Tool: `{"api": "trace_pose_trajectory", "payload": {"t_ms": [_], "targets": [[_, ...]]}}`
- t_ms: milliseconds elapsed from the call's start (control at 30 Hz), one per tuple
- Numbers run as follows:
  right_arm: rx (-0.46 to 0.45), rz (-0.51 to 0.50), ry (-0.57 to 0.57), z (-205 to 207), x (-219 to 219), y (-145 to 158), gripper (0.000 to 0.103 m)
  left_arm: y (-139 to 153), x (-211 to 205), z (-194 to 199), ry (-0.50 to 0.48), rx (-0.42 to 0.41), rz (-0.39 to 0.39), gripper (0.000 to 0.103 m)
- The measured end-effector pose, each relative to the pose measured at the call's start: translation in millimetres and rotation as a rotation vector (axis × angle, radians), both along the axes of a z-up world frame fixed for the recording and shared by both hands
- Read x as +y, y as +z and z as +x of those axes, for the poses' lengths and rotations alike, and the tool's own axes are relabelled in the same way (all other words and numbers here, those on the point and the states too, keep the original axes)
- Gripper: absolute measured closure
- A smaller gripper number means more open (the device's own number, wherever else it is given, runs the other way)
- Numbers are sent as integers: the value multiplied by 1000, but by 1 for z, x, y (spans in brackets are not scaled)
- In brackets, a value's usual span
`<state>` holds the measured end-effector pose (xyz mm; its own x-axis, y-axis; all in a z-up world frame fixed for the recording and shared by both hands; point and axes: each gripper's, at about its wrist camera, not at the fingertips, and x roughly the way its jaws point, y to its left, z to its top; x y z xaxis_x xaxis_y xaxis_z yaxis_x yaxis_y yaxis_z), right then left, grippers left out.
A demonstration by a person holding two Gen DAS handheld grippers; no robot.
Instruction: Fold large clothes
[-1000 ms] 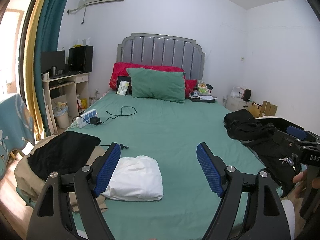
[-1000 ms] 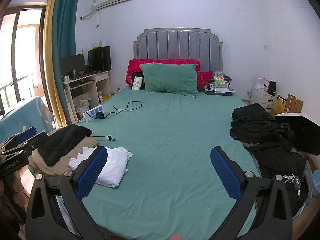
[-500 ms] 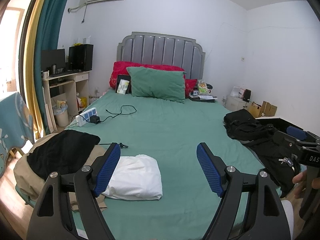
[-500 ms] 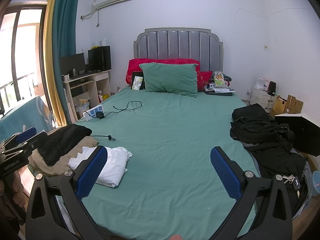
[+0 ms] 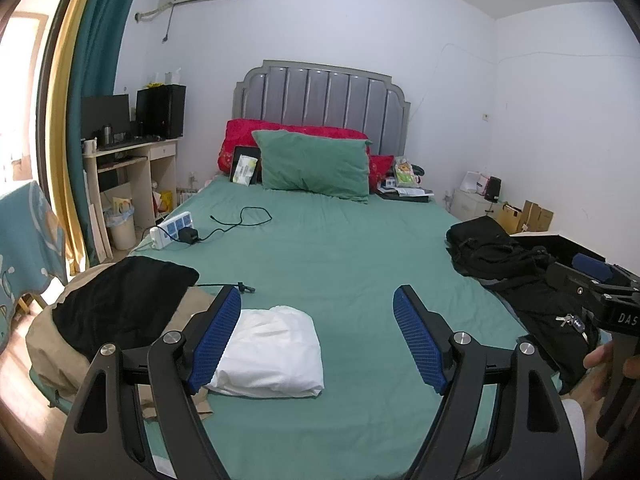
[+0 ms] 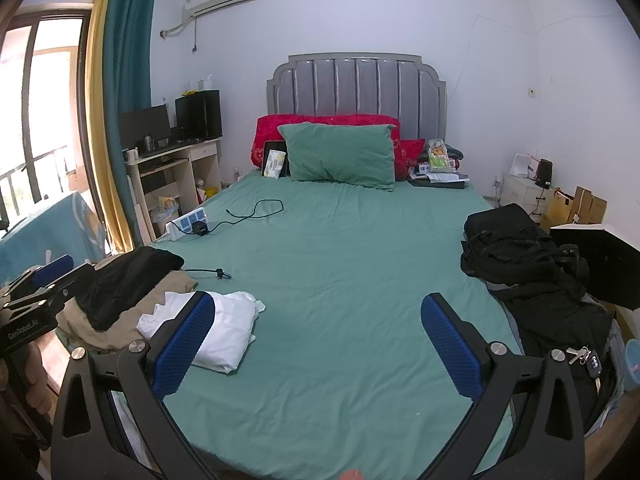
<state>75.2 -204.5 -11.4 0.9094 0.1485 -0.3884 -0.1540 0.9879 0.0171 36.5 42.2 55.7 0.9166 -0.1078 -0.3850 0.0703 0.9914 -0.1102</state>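
Note:
A folded white garment lies near the foot of the green bed, at its left side. Beside it a black garment lies on top of a tan one. A heap of black clothes covers the bed's right edge. My left gripper hovers open above the foot of the bed, its left finger over the white garment. My right gripper is open too, holding nothing, over bare sheet.
A power strip with charger and cable lies on the bed's left side. Pillows lean on the headboard. A desk stands to the left, boxes to the right. Keys rest on the black clothes.
The left wrist view has shifted very slightly. Both grippers stay open and nothing on the bed has moved.

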Motion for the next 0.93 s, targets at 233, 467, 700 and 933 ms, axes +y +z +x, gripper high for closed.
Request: {"api": "trace_pose_trajectory", "payload": {"t_ms": [233,467,700,933], "targets": [[5,2,1,-1,-2,-4,1,-2,1,1,-1,1,2,22],[8,3,1,0,-3,-6,1,-2,2,0,-4,1,6,22],[10,4,1,0,-3,-9,1,-3,2,0,-4,3,3,22],[16,5,1,0,-2,-13,1,-9,4,2,-22,7,9,22]]}}
